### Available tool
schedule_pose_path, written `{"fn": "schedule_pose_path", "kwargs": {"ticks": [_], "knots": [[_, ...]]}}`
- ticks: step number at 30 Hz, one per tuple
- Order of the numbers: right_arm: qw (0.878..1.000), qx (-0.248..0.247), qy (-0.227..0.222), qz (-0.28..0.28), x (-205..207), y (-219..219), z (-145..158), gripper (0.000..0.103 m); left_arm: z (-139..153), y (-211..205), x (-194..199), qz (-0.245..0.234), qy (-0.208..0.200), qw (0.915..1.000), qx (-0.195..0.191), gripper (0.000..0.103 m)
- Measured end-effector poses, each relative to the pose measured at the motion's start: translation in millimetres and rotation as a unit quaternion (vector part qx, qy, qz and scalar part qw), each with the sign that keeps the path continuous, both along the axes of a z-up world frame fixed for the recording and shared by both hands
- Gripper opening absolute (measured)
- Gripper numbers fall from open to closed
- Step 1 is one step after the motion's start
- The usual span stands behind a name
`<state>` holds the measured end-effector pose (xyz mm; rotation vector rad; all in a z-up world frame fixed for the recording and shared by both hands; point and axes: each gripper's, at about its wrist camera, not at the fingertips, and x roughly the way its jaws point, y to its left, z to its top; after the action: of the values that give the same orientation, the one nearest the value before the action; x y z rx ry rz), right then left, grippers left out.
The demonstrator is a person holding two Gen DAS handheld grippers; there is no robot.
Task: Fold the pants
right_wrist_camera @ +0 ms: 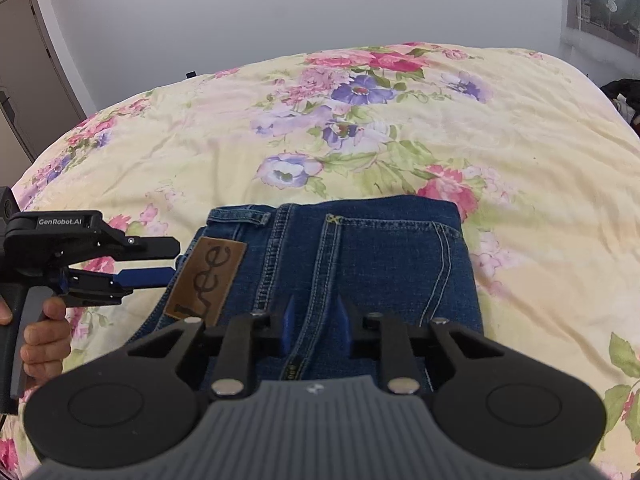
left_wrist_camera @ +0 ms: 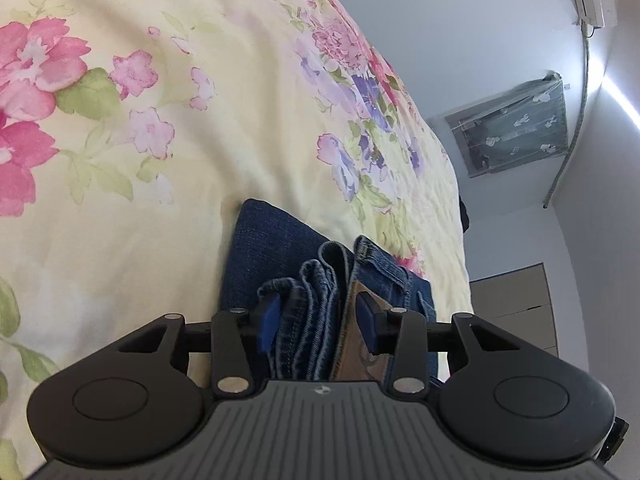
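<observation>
Blue jeans (right_wrist_camera: 360, 256) lie folded into a compact stack on the floral bed (right_wrist_camera: 360, 120), with a brown Lee patch (right_wrist_camera: 208, 280) on top at the left. My left gripper (left_wrist_camera: 320, 316) has its jaws around the stack's layered edge (left_wrist_camera: 316, 280), with the patch against the right finger; in the right wrist view it (right_wrist_camera: 172, 264) comes in from the left at the waistband. My right gripper (right_wrist_camera: 316, 320) sits on the near edge of the jeans, jaws a little apart, with a seam between the blue pads.
The yellow floral quilt (left_wrist_camera: 160, 160) covers the whole bed. A grey wall (right_wrist_camera: 280, 8) is behind it, a door (right_wrist_camera: 24, 72) at the left, a covered window (left_wrist_camera: 516, 124) and a cabinet (left_wrist_camera: 516, 304) at the right. Dark items (right_wrist_camera: 624, 96) lie at the bed's right edge.
</observation>
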<state>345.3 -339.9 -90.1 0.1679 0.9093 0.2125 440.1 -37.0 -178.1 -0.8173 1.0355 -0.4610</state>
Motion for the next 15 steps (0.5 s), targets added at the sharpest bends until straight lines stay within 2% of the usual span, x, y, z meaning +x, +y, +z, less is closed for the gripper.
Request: {"fn": "schedule_pose_path", "kwargs": {"ticks": [5,10,15], "knots": [[1.0,0.02,-0.003,0.002,-4,-8,-15,0.016,6,9,-4,-0.028,-0.018,0.9992,0.024,0.045],[1.0,0.015,-0.003,0.003,-3,-4,-21,0.017,2,8,-2,-0.025,-0.015,0.9992,-0.026,0.042],[1.0,0.015,-0.004,0.005,-5,-5,-22,0.017,-11,-10,12,-0.022,0.016,0.9992,-0.03,0.044]]}}
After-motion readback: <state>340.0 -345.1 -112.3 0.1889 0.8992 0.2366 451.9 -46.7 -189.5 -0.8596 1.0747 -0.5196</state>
